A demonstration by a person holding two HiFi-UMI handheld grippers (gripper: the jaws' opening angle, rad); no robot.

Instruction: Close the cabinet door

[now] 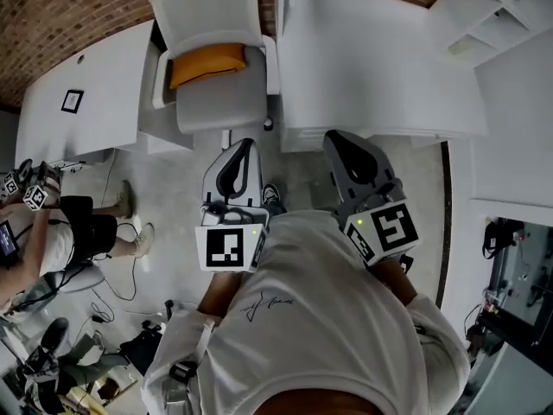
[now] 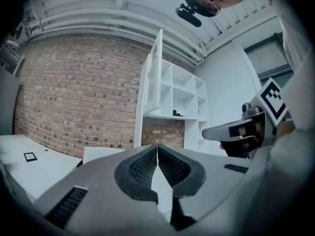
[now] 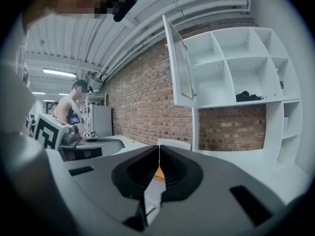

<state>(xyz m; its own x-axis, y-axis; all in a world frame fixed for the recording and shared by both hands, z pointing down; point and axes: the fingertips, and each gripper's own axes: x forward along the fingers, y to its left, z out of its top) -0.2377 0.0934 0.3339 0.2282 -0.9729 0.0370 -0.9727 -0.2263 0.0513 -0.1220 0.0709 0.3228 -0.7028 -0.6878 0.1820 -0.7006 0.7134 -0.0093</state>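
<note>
A white wall cabinet [image 3: 236,68] of open cubbies hangs on the brick wall, and its door [image 3: 179,68] stands swung out to the left. In the left gripper view the same door [image 2: 156,73] shows edge-on in front of the shelves [image 2: 182,92]. Both grippers are well short of the cabinet, held side by side at chest height. My left gripper [image 1: 244,145] is shut with nothing between its jaws, which meet at the tips [image 2: 157,146]. My right gripper [image 1: 333,137] is shut and empty too [image 3: 159,146].
A white chair [image 1: 216,63] with an orange cushion [image 1: 206,63] stands below and ahead, between two white desks [image 1: 86,102] [image 1: 371,67]. A dark item [image 3: 248,96] lies on a cabinet shelf. Another person [image 1: 52,232] with grippers stands at the left.
</note>
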